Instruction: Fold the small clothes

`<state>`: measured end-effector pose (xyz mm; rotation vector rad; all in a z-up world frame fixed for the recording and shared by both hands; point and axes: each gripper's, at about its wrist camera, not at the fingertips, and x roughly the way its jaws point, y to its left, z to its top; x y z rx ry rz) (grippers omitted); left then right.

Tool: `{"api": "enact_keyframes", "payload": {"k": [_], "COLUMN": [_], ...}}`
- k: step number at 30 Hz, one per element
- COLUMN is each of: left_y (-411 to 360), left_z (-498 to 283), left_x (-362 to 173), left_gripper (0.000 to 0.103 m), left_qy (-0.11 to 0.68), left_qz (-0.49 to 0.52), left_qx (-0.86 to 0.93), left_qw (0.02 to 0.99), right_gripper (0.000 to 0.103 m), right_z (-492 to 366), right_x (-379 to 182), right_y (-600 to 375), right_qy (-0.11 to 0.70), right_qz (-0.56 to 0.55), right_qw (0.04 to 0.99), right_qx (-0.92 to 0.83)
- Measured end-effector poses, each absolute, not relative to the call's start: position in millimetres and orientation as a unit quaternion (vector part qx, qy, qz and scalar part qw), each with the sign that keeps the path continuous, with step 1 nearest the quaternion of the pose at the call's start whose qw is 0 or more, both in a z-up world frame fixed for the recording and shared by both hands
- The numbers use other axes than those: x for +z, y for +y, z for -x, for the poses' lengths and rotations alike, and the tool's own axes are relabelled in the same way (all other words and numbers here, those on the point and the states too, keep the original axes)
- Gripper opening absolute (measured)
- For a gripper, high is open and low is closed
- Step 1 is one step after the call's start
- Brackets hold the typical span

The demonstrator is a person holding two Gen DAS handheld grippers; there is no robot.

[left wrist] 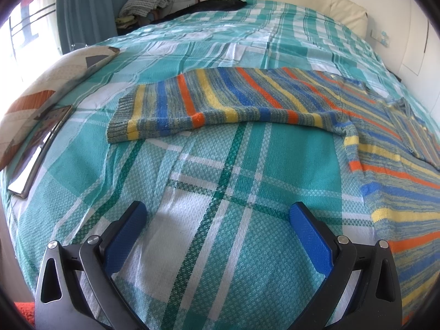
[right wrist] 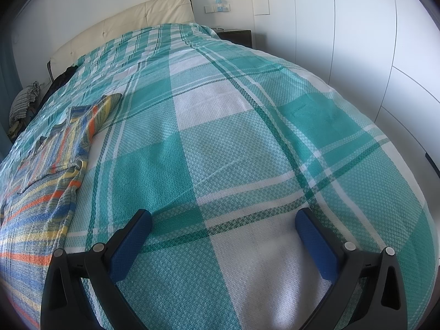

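Both tongs are hovering low over the bed (right wrist: 247,137), blue pads spread wide and gripping nothing: left tongs (left wrist: 218,214), right tongs (right wrist: 224,221). The striped sweater (left wrist: 247,101) is lying flat between them, one sleeve (left wrist: 154,112) stretching far left.

Striped sweater (left wrist: 247,101): my left camera loses its body past the right edge; only one sleeve shows whole.
Same sweater, right camera: hem runs off the left and bottom edges.
Far sleeve: I can't tell how it lies.
Phone or tablet (left wrist: 38,151): screen content unreadable.
Dark garment (left wrist: 217,4) by the headboard: type unclear.
Wall switches (right wrist: 217,8): too small to read.
Nightstand (right wrist: 238,37): mostly hidden behind the bedspread (right wrist: 247,137).
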<state>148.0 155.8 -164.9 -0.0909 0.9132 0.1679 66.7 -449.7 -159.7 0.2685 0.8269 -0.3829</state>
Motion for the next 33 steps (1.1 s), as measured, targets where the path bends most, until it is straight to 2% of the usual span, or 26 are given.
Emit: {"api": "enact_keyframes", "payload": {"k": [4, 10, 14, 15, 17, 18, 19, 21, 24, 29, 33], "left_y": [164, 248, 290, 294, 294, 291, 288, 273, 229, 101, -10], "left_z": [-148, -159, -208, -218, -235, -242, -252, -260, -272, -285, -293], "left_x": [-153, -126, -138, -142, -143, -141, -139, -123, -69, 22, 39], "left_gripper": [0.102, 0.102, 0.101, 0.097, 0.071, 0.032, 0.005, 0.004, 0.003, 0.003, 0.004], "left_qy": [0.459, 0.408, 0.460, 0.470, 0.483, 0.491, 0.503, 0.502, 0.464, 0.402, 0.391], "left_qz": [0.072, 0.255, 0.272, 0.264, 0.229, 0.210, 0.201, 0.183, 0.144, 0.078, 0.033], "left_qx": [0.062, 0.086, 0.105, 0.106, 0.109, 0.103, 0.081, 0.062, 0.007, -0.138, -0.226], "left_qw": [0.884, 0.872, 0.838, 0.835, 0.838, 0.839, 0.836, 0.843, 0.874, 0.902, 0.892], "right_gripper": [0.103, 0.103, 0.103, 0.103, 0.103, 0.103, 0.103, 0.103, 0.103, 0.103, 0.103], "right_z": [-67, -67, -68, -68, -68, -68, -68, -69, -69, -70, -70], "right_x": [-160, -160, -160, -160, -161, -161, -161, -161, -162, -162, -162], "right_y": [-450, -450, -449, -449, -449, -449, -449, -449, -448, -448, -448], "right_qy": [0.399, 0.398, 0.399, 0.399, 0.401, 0.401, 0.401, 0.402, 0.404, 0.404, 0.404], "right_qz": [-0.129, -0.129, -0.127, -0.127, -0.125, -0.125, -0.124, -0.123, -0.121, -0.120, -0.120], "right_qw": [0.889, 0.889, 0.889, 0.889, 0.888, 0.888, 0.888, 0.887, 0.887, 0.887, 0.887], "right_qx": [-0.185, -0.184, -0.185, -0.186, -0.187, -0.187, -0.188, -0.188, -0.189, -0.190, -0.190]}}
